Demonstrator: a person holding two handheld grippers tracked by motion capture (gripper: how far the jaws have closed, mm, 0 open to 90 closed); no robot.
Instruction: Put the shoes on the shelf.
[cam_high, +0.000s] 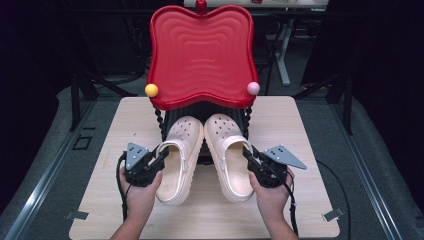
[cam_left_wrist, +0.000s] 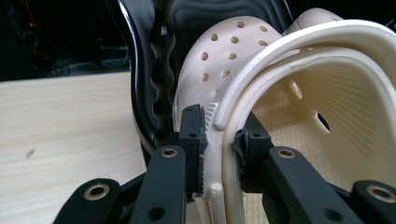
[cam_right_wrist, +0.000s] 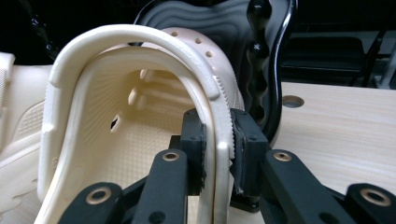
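Both forearms enter from six o'clock. The left gripper (cam_high: 159, 156) points toward one o'clock, the right gripper (cam_high: 250, 156) toward eleven, each carried in one hand. Each has its jaws clamped, one pad (cam_left_wrist: 194, 140) per side of a wall.

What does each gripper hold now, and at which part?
The left gripper clamps the outer side wall of the left clog. The right gripper clamps the outer side wall of the right clog.

Light falls brightly from above on the pale wooden table (cam_high: 300, 130); beyond it the room is dark. Near both grippers' jaws, soft blur.
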